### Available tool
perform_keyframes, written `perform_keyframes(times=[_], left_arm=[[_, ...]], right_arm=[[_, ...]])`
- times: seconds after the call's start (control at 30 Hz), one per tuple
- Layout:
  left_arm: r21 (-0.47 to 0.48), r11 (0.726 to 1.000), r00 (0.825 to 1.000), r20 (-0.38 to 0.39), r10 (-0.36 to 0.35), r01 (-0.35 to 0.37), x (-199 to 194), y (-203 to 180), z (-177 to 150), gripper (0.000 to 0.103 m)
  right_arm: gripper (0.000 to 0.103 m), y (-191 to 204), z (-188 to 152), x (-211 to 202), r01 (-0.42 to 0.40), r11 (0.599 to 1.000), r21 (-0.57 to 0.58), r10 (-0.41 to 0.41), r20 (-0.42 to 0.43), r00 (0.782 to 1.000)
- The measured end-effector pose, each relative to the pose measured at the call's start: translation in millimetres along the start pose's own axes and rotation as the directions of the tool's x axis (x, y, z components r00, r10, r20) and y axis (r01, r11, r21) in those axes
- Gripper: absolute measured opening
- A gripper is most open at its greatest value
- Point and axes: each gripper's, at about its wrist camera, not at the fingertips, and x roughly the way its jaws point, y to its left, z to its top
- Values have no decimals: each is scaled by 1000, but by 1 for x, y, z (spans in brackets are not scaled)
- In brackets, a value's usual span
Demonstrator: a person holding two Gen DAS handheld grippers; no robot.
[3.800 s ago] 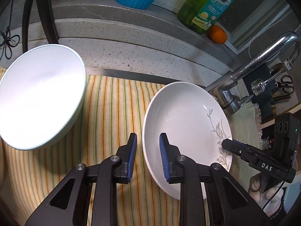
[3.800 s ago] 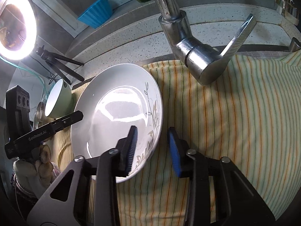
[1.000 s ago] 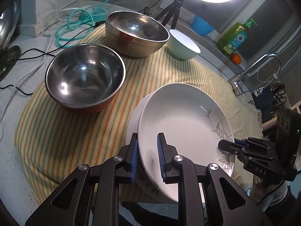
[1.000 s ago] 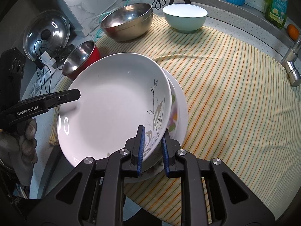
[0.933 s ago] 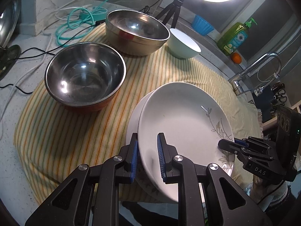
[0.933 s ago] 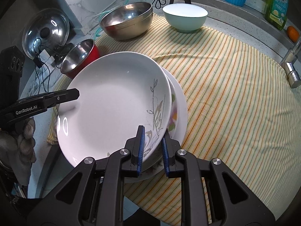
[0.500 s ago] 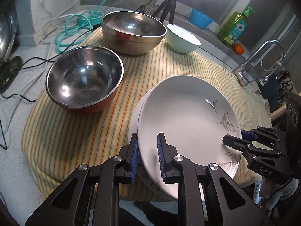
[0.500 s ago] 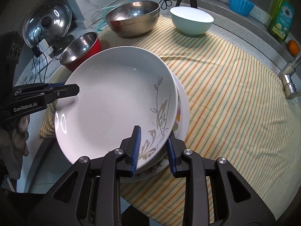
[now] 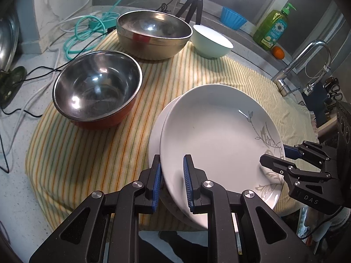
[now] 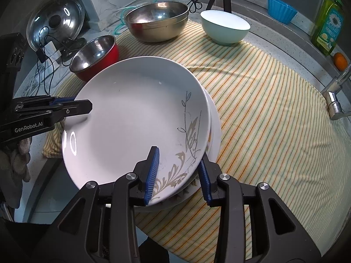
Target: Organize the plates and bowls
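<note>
A white plate with a grey leaf pattern (image 9: 219,135) (image 10: 136,127) lies on top of another white plate (image 9: 156,131) (image 10: 216,127) on the striped cloth. My left gripper (image 9: 171,179) is shut on its near rim; it also shows in the right wrist view (image 10: 81,105) at the plate's left rim. My right gripper (image 10: 178,173) is open, its jaws standing apart on either side of the plate's patterned rim; it also shows in the left wrist view (image 9: 274,157). A red-sided steel bowl (image 9: 96,87), a large steel bowl (image 9: 153,32) and a pale green bowl (image 9: 210,41) stand beyond.
A faucet (image 9: 302,65) stands at the right past the striped cloth (image 10: 274,114). Green soap bottle (image 10: 329,26), orange (image 10: 340,61) and blue cup (image 10: 282,8) sit on the back ledge. A pot lid (image 10: 54,26) and cables lie at the left.
The plate has come down onto the lower plate near the counter's front edge. My right gripper's jaws have opened wider off the plate's rim. My left gripper stays shut on it.
</note>
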Motion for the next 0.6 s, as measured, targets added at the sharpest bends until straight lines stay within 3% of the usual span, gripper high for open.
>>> perform_keyframes(times=[0.1, 0.2, 0.33, 0.6], left_arm=[[3, 1000, 1000, 2, 3, -3, 0, -1, -1, 18], [11, 1000, 1000, 8, 12, -12, -2, -2, -3, 18], [11, 1000, 1000, 6, 11, -11, -1, -2, -3, 18], [5, 1000, 1000, 5, -3, 3, -3, -1, -5, 18]], right_arm=[[41, 3, 0, 0, 4, 1000, -4, -4, 2, 1000], [56, 3, -1, 0, 24, 1000, -2, -24, 3, 1000], [56, -5, -3, 1, -35, 998, 47, 35, -2, 999], [56, -7, -2, -5, -43, 997, 65, 42, 13, 999]])
